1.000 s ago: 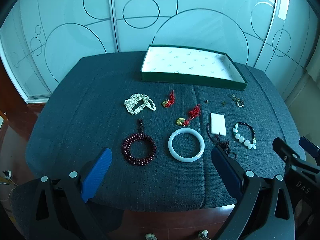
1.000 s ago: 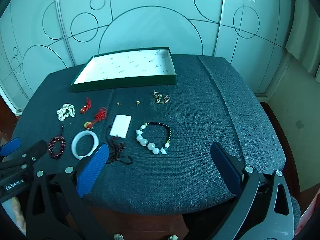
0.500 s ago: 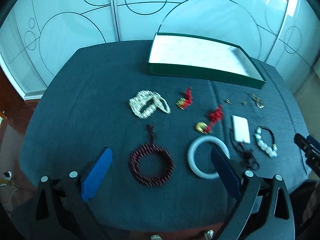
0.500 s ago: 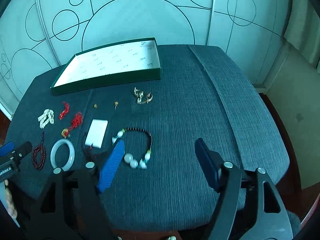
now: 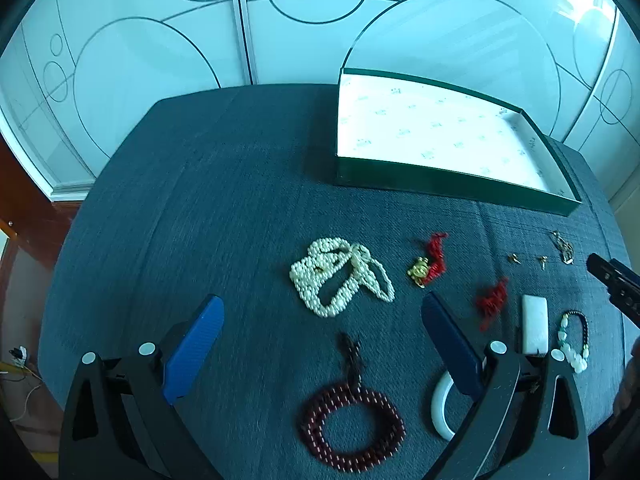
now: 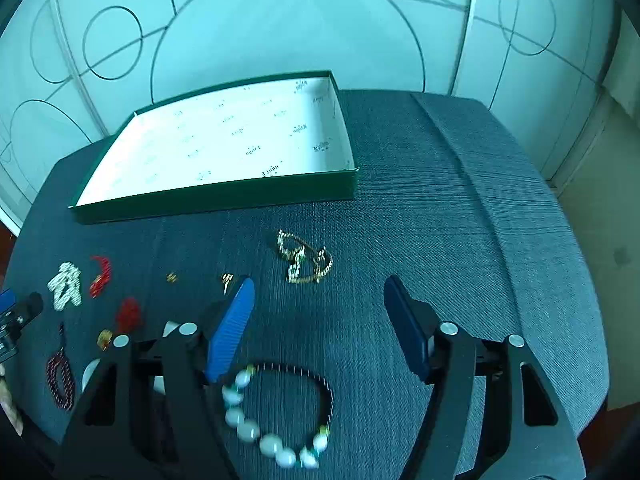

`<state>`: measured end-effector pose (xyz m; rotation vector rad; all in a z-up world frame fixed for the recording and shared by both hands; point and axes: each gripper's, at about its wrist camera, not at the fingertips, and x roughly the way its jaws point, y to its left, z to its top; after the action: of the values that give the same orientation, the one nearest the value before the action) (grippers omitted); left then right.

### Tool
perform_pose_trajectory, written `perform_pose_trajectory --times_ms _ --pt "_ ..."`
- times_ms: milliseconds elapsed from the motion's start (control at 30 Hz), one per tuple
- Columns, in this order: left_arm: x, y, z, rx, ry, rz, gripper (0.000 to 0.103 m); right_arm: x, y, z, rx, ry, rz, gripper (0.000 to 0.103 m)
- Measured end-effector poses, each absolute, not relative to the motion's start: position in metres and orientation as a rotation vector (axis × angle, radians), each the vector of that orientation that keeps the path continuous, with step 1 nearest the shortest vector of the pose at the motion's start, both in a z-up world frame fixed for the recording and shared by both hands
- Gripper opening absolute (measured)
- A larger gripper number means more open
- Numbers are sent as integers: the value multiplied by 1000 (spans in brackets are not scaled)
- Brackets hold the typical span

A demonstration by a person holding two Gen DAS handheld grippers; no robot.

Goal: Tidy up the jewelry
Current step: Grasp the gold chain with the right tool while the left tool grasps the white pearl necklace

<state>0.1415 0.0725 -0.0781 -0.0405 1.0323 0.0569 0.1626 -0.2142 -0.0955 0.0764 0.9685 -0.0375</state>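
Jewelry lies on a dark blue cloth-covered table (image 5: 224, 208). In the left wrist view my left gripper (image 5: 320, 316) is open and empty above a white pearl bracelet (image 5: 340, 276), with a dark red bead bracelet (image 5: 354, 426) and a white bangle (image 5: 440, 408) below it. In the right wrist view my right gripper (image 6: 318, 298) is open and empty above the cloth, just short of a gold chain bracelet (image 6: 306, 258); a black-and-white bead bracelet (image 6: 276, 416) lies under it. An open green box (image 5: 448, 140) with a white lining stands at the back; it also shows in the right wrist view (image 6: 224, 148).
Two red-tasselled gold charms (image 5: 430, 266) (image 5: 492, 300), a white rectangular pendant (image 5: 534, 324) and two small gold studs (image 5: 514, 258) lie between the bracelets. The right gripper's tip (image 5: 612, 280) shows at the right edge. Frosted glass panels stand behind the table.
Both grippers have moved forward over the table and lower. The left now hangs over the pearl bracelet; the right has passed over the bead bracelet toward the gold chain. Nothing was picked up.
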Motion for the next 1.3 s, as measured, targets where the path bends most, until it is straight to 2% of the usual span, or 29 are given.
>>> perform_pose_trajectory --times_ms 433,633,767,900,1300 --pt "155 84 -95 -87 1047 76 98 193 -210 -131 65 1006 -31 63" --pt "157 86 -99 -117 1050 62 98 193 -210 -131 32 984 -56 48" --pt "158 88 -104 -151 1060 58 98 192 -210 -130 24 971 -70 22" --pt "161 91 -108 -216 1078 10 98 191 -211 -130 32 966 -69 21" --pt "180 79 -115 -126 1074 3 98 189 -212 -129 49 961 -62 21"
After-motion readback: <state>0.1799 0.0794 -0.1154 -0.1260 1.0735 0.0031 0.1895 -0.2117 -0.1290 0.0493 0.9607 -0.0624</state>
